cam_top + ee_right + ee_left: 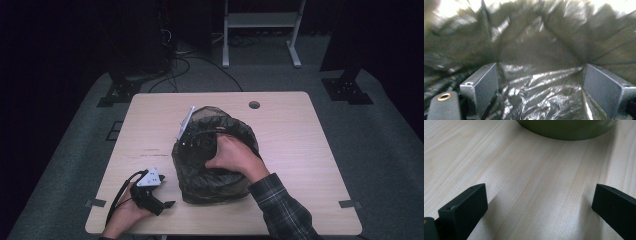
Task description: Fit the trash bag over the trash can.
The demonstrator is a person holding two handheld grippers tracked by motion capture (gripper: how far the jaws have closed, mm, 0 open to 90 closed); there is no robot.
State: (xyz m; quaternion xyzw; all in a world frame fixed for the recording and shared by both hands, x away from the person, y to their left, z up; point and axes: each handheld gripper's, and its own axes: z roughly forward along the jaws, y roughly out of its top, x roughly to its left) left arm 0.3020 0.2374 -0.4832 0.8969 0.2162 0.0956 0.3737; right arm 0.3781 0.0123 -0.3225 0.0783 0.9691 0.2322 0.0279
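Bag (215,165), dark thin plastic, sat mid-surface (300,150), bunched into a rounded mound over a green container (566,130). I could see that container's lower rim in the left gripper view, just past the left jaws. A white strip (187,120) stuck up from the bag's far left edge.

My right hand (235,157) was pushed into the bag's mouth from the right, plaid sleeve (280,205) behind it. Right gripper (539,82) was inside the bag: jaws spread wide, crinkled plastic lying between them, pads not pressing on it. Rather blurred view.

Left gripper (150,192) rested near the front left corner of the surface, in my left hand (125,212), just beside the bag. Its jaws were released, bare wood between them, nothing held. Cable (117,197) looped to its left.
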